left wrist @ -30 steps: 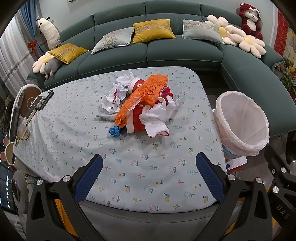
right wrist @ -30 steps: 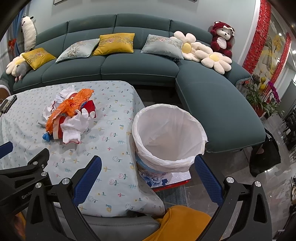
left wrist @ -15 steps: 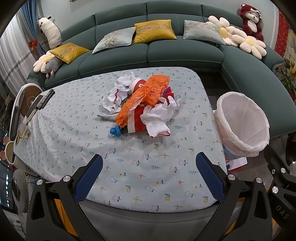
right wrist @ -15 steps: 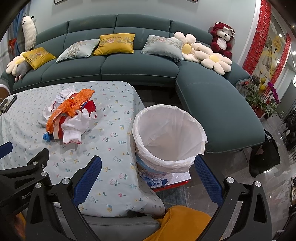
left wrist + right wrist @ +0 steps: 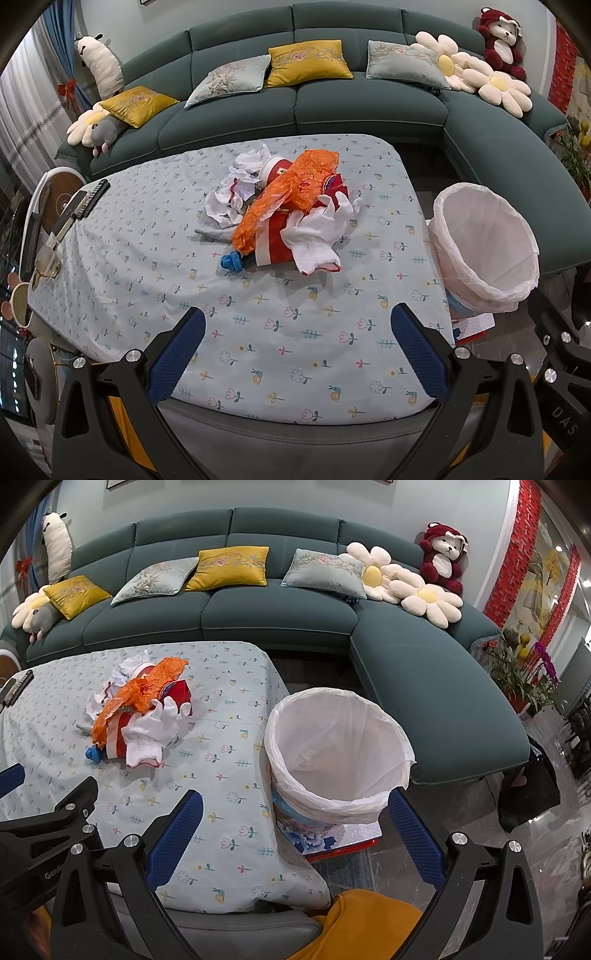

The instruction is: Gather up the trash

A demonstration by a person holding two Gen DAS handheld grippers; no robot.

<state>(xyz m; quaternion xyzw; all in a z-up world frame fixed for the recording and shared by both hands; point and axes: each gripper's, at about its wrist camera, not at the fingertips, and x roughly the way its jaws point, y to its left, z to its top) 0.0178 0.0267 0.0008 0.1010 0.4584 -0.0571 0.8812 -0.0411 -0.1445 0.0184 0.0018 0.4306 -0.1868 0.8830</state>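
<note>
Above the near edge of the table (image 5: 258,350), your left gripper (image 5: 297,354) hangs with its blue-padded fingers (image 5: 177,354) spread wide and nothing between them. Your right gripper (image 5: 295,840) sits off the table's right near corner, just as wide open and empty, with one finger over the flowered cloth and the other over the floor beyond the bin.

Further in from your left gripper, toward the middle of the table, lies the trash pile (image 5: 284,218). A white glove (image 5: 317,236) rests on its near side, on top of a red-and-white package (image 5: 275,240). A crumpled orange bag (image 5: 291,188) drapes across the top. A small blue scrap (image 5: 229,261) touches the pile's near left edge, and crumpled white paper (image 5: 229,199) sits on its far left side beside a red cup (image 5: 275,170) lying tilted.

The white-lined trash bin (image 5: 338,753) stands on the floor just beside the table's right edge, directly ahead of your right gripper, on a printed box (image 5: 332,840). Along the table's left edge lie dark remote controls (image 5: 83,201). A green sofa (image 5: 332,107) with cushions curves around the far side.
</note>
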